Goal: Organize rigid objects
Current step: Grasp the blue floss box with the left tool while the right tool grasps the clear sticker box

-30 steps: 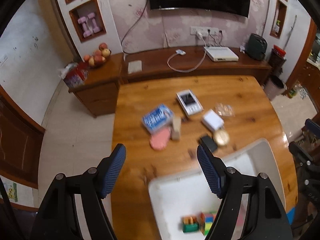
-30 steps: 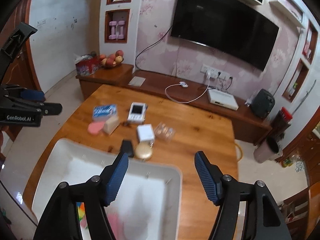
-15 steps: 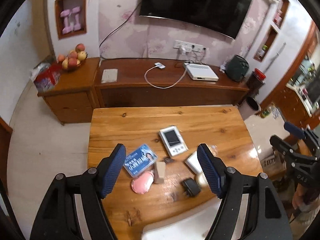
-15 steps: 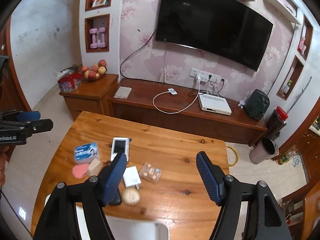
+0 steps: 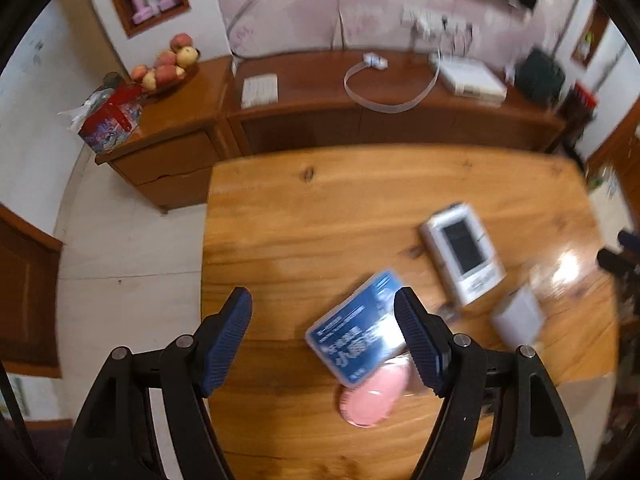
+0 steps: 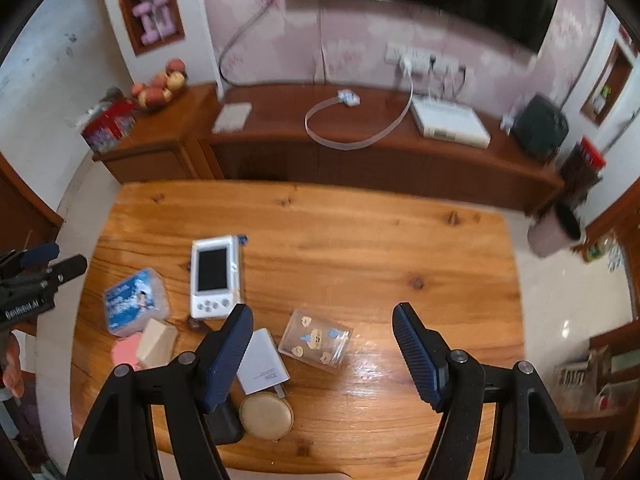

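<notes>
Small objects lie on a wooden table (image 6: 340,240): a blue tissue pack (image 5: 356,334) (image 6: 134,300), a pink round case (image 5: 376,398), a white handheld game console (image 5: 462,256) (image 6: 212,272), a beige block (image 6: 156,342), a white box (image 6: 262,362) (image 5: 518,318), a clear stickered box (image 6: 316,338), a gold round compact (image 6: 266,416) and a black object (image 6: 224,420). My left gripper (image 5: 324,340) is open and empty above the table, left of the tissue pack. My right gripper (image 6: 322,354) is open and empty above the clear box.
A low wooden cabinet (image 6: 360,152) runs along the far wall with a white set-top box (image 6: 450,124), a cable and a fruit bowl (image 6: 158,88). A bin (image 6: 554,228) stands on the floor at the right. A white tray's rim (image 6: 280,474) shows at the near edge.
Both grippers have moved forward and down over the table objects, away from the white tray. Both stay open and empty. The left view is blurred by motion.
</notes>
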`<control>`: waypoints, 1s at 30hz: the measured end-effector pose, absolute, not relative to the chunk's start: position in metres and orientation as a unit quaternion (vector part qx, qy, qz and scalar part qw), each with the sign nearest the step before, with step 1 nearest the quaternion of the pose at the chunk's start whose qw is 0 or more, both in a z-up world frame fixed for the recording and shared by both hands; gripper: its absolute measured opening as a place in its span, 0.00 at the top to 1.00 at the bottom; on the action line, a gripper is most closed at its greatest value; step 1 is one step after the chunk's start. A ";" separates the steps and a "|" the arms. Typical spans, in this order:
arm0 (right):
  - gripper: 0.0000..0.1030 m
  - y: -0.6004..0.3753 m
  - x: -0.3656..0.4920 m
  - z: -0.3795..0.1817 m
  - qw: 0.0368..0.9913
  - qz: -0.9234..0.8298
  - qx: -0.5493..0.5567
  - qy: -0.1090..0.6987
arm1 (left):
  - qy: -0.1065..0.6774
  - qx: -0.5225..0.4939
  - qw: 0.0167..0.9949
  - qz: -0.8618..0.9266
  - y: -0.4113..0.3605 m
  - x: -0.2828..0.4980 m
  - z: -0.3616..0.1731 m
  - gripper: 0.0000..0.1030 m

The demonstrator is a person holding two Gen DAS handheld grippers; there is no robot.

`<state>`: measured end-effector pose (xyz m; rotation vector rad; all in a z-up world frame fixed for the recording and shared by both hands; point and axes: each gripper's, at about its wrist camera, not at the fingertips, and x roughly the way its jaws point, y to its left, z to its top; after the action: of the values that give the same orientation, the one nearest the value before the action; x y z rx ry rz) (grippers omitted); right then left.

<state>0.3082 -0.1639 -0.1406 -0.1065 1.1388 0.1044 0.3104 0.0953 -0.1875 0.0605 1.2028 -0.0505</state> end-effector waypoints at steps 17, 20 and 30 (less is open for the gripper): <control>0.29 -0.169 0.339 -0.230 0.777 0.017 0.008 0.630 | 0.606 0.121 0.779 -0.109 0.068 0.317 -0.230 0.25; 0.29 -0.170 0.341 -0.233 0.772 0.017 0.012 0.635 | 0.600 0.139 0.779 -0.119 0.063 0.314 -0.231 0.23; 0.29 -0.170 0.346 -0.244 0.760 0.011 0.015 0.649 | 0.625 0.165 0.752 -0.130 0.057 0.309 -0.243 0.23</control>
<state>0.3460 -0.1696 -0.2442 0.0326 1.4130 0.0248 0.3095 0.0573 -0.2428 0.3602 1.3640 -0.2828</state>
